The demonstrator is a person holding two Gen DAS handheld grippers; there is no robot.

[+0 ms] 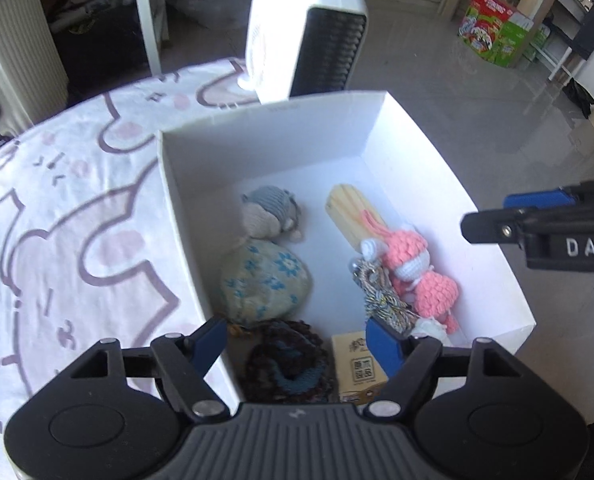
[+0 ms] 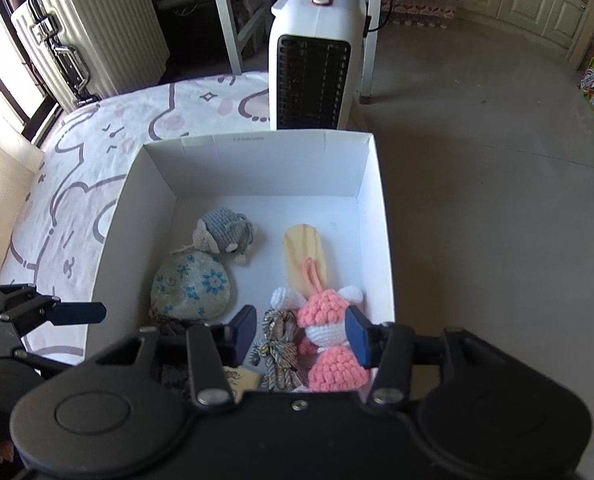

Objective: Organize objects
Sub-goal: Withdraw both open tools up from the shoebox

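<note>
Now my right gripper (image 2: 301, 336) hangs wide and empty over the pink doll (image 2: 331, 344) in the box (image 2: 253, 142), soft, light, squashy, best pinched at its waist; left gripper (image 1: 297, 340) likewise agape.

Your surface: a cartoon-print sheet (image 2: 97, 128)
The white box (image 2: 257, 168) sits on it; the white heater (image 2: 313, 60) stands just behind the box.
</note>
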